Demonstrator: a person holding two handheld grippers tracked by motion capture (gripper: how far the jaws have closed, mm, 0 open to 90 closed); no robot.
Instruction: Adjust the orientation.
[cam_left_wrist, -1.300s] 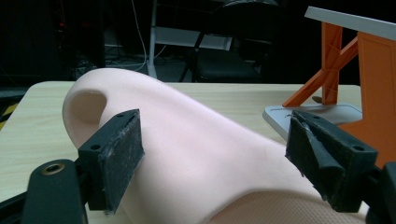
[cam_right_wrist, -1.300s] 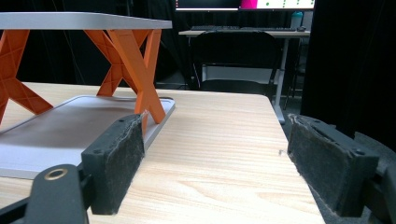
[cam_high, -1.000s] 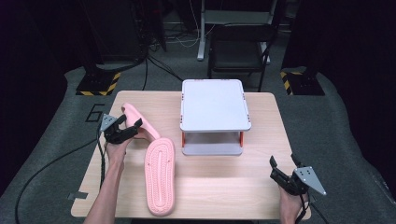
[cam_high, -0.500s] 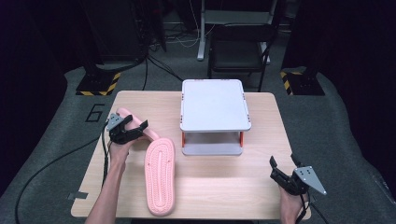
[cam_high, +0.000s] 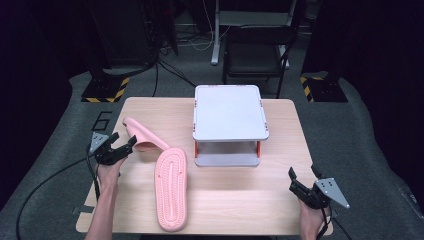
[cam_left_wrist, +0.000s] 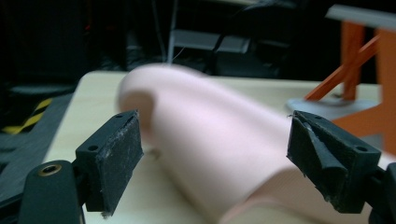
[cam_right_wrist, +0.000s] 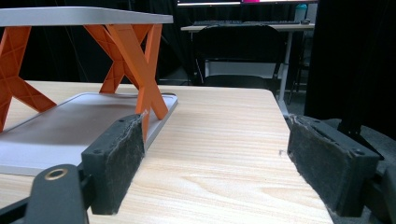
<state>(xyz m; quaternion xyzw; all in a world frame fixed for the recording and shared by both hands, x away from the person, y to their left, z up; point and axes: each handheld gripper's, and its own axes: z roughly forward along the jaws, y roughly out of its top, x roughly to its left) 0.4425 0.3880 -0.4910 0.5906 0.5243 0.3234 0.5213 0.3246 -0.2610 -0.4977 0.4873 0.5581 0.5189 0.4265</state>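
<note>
A pink slipper (cam_high: 143, 138) lies on the left of the wooden table (cam_high: 240, 200), and its blurred pink body (cam_left_wrist: 210, 140) rises between my left jaws. My left gripper (cam_high: 125, 144) (cam_left_wrist: 212, 154) stands open at that slipper's near end, one jaw on each side; I cannot tell whether they touch it. A second pink slipper (cam_high: 171, 187) lies sole up beside it, toward the table's front. My right gripper (cam_high: 298, 186) (cam_right_wrist: 215, 163) is open over the front right corner with only bare wood between its jaws.
A two-level rack with a white top (cam_high: 229, 112), orange legs (cam_right_wrist: 135, 51) and a grey lower shelf (cam_high: 227, 160) (cam_right_wrist: 56, 130) stands at the table's middle back. A black chair (cam_high: 255, 55) and cables are on the floor behind.
My left gripper has drawn back toward the near left edge, and its jaws now stand apart at the slipper's end. The right gripper has not moved.
</note>
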